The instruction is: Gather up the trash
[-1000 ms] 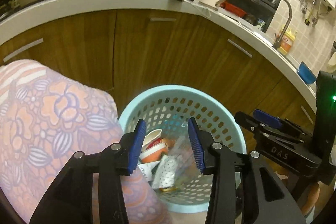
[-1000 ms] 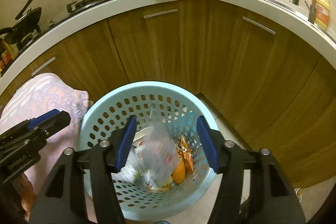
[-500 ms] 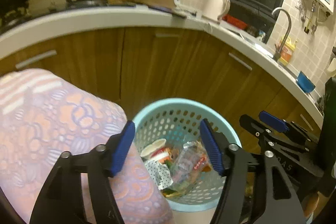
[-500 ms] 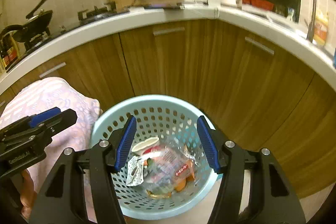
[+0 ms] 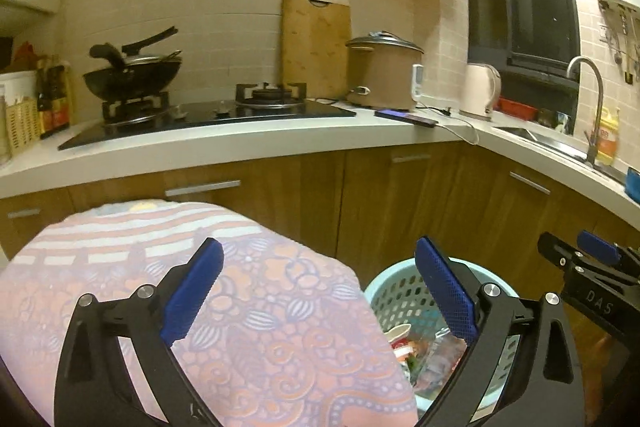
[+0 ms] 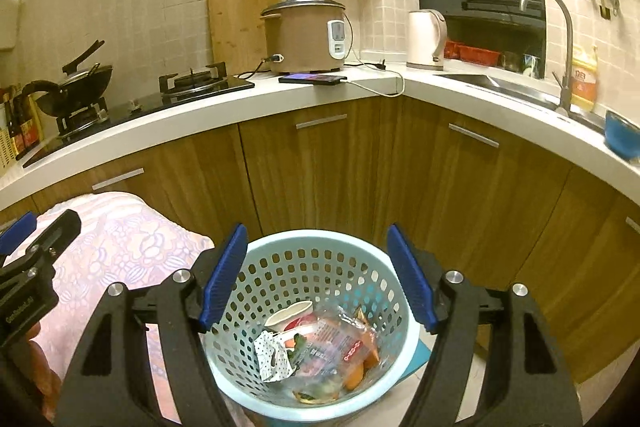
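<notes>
A light blue perforated basket (image 6: pixel 280 247) stands on the floor by the wooden cabinets. It holds trash: a clear plastic bag (image 6: pixel 332 343), a paper cup (image 6: pixel 290 313), a dotted wrapper (image 6: pixel 272 355) and orange bits. My right gripper (image 6: pixel 316 275) is open and empty, raised above the basket. My left gripper (image 5: pixel 318 291) is open and empty, above a floral cloth, with the basket (image 5: pixel 394 287) low to its right. The right gripper also shows in the left wrist view (image 5: pixel 588 267).
A pink floral cloth (image 5: pixel 260 307) covers a surface left of the basket. Wooden cabinets (image 6: pixel 320 167) and a white countertop (image 6: pixel 360 87) curve behind, with a stove (image 5: pixel 200 115), wok, rice cooker (image 6: pixel 308 35), phone, kettle and sink tap (image 6: pixel 560 47).
Both grippers have risen and tilted up away from the basket, so the counter now shows. The left gripper's jaws have opened wider. The plastic bag has settled in the basket.
</notes>
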Action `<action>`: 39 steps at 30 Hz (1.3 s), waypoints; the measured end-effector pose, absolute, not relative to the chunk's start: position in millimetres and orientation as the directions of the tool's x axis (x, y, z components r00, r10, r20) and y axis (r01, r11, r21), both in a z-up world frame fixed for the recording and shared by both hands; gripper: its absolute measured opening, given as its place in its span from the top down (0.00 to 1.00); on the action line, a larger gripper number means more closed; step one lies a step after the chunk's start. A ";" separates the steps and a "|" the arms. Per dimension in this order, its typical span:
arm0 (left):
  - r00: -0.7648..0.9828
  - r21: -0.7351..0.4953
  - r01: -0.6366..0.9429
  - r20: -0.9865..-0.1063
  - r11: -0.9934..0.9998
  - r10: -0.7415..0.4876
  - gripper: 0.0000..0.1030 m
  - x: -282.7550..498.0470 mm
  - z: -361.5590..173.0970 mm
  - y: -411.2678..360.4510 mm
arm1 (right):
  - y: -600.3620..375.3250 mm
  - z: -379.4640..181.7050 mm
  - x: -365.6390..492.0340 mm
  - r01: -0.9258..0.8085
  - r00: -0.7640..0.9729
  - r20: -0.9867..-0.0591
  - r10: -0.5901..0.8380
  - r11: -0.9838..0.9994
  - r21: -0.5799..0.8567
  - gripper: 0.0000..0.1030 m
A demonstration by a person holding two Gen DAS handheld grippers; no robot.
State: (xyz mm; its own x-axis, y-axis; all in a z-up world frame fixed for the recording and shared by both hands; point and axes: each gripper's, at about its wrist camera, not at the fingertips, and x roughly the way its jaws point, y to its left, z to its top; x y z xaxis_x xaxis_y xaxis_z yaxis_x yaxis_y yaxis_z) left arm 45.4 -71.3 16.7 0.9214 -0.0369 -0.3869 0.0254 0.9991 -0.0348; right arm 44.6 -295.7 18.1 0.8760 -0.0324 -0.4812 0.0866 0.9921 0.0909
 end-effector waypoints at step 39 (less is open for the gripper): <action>0.926 -0.013 -0.038 -0.377 0.999 0.030 0.08 36.9 18.5 -64.8 | -288.1 18.3 42.4 0.132 0.881 -0.462 -0.096 0.990 0.047 0.29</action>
State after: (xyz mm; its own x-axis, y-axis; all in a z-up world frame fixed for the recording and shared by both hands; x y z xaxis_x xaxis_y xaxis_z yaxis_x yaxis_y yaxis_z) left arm 36.9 -64.8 18.5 0.9257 0.0302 -0.3771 -0.0381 0.9992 -0.0135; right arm 42.4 -288.1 18.3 0.8815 -0.0959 -0.4624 0.1322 0.9901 0.0468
